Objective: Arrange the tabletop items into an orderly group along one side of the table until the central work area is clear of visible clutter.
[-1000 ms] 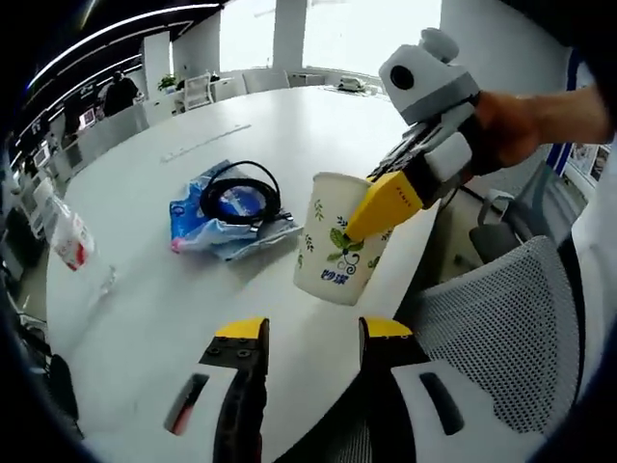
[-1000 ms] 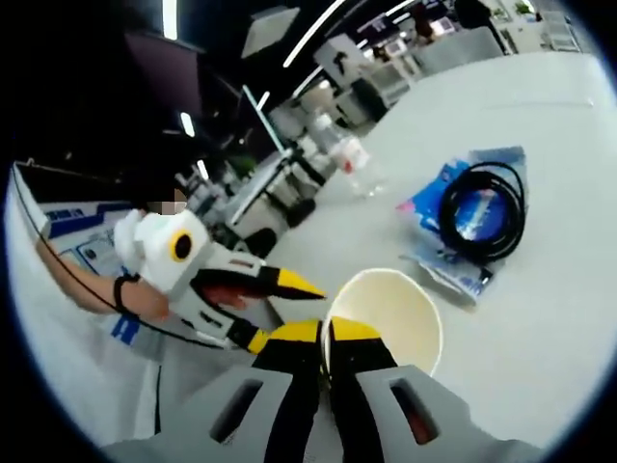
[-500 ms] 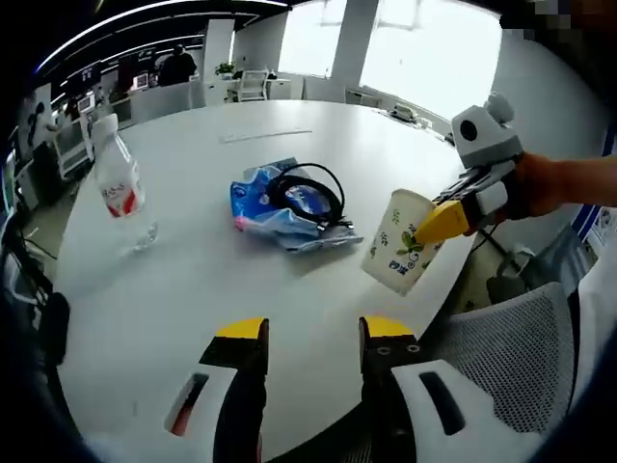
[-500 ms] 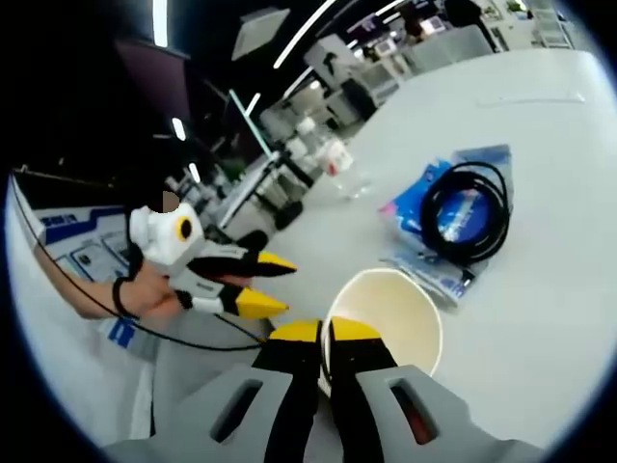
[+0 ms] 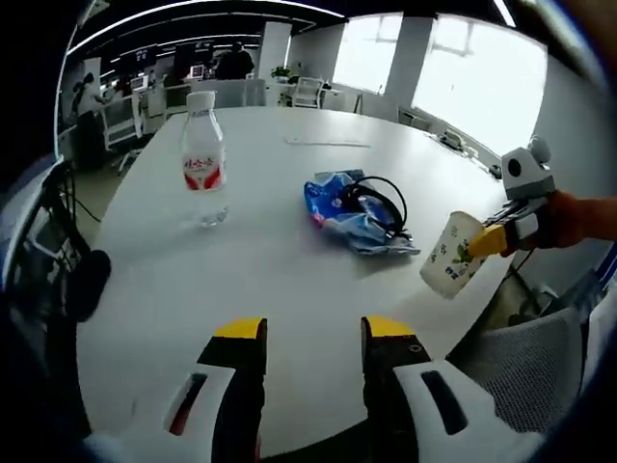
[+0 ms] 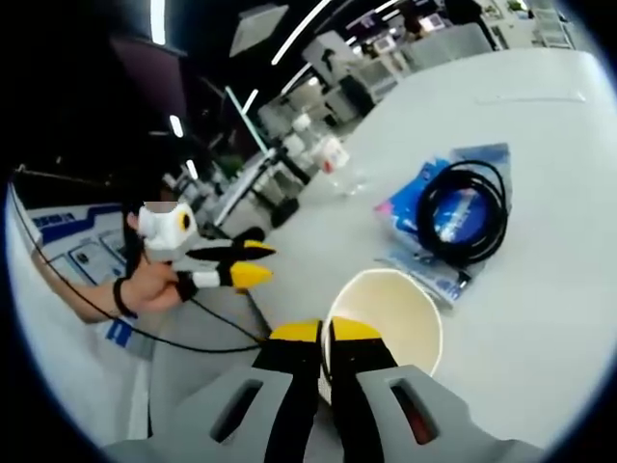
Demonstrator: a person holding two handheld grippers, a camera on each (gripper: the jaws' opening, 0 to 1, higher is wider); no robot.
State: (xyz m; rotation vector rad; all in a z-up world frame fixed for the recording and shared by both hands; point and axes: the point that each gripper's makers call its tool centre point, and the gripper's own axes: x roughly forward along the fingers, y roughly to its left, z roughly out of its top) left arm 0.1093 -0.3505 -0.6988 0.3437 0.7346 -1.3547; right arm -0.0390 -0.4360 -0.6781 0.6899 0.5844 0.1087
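On the table [image 5: 280, 280], the cable coil [image 5: 378, 201] lies on the plastic packet [image 5: 349, 214]; the water bottle [image 5: 203, 160] stands well left of it, the paper cup [image 5: 451, 267] right.

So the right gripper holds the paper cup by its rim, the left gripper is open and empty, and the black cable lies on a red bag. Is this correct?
Not quite: the bag under the black cable is blue, as the left gripper view shows. The rest stands: the right gripper holds the paper cup by its rim, and the left gripper is open and empty.
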